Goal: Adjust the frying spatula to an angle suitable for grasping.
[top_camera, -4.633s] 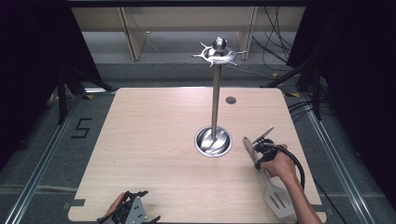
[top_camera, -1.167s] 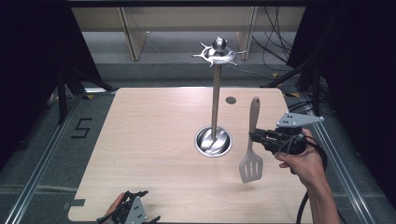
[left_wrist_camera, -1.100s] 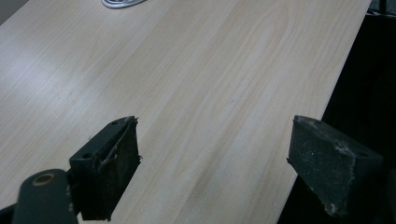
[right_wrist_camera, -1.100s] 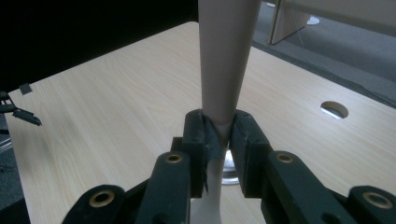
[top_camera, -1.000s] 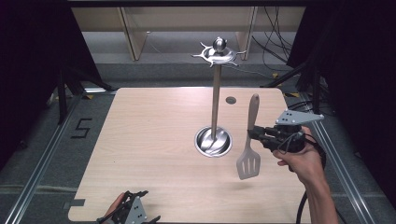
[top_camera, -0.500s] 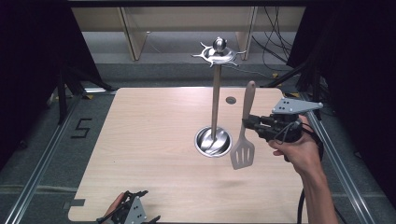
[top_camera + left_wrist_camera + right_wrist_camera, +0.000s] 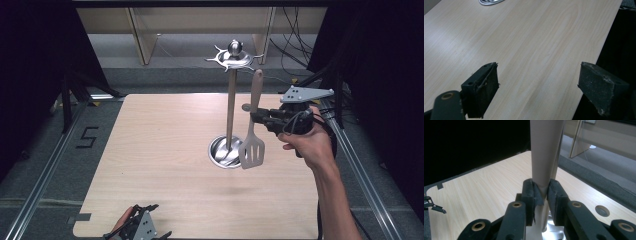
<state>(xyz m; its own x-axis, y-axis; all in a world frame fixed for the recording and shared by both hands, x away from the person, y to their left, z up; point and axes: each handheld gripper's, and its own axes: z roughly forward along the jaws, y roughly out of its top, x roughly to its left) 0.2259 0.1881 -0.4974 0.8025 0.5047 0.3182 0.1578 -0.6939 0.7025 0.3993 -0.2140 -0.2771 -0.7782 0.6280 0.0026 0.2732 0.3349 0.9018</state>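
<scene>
My right gripper (image 7: 256, 116) is shut on the handle of a beige slotted spatula (image 7: 253, 130), held upright in the air with its blade hanging down. It is just right of the metal utensil stand (image 7: 230, 100), whose hooked crown (image 7: 233, 56) tops a thin pole on a round base (image 7: 223, 152). In the right gripper view the pads (image 7: 534, 192) pinch the spatula handle (image 7: 544, 152), with the pole right behind it. My left gripper (image 7: 138, 229) rests at the table's front edge, its jaws open over bare wood (image 7: 534, 50).
The light wooden table (image 7: 165, 145) has a small round hole (image 7: 602, 210) near its far right corner. Metal rails run along both sides of it. Wooden shelving and cables stand behind. The stand's base (image 7: 489, 1) shows far off in the left gripper view.
My right gripper has lifted the spatula off the table and carried it up and left toward the stand's pole. The left gripper has stayed still.
</scene>
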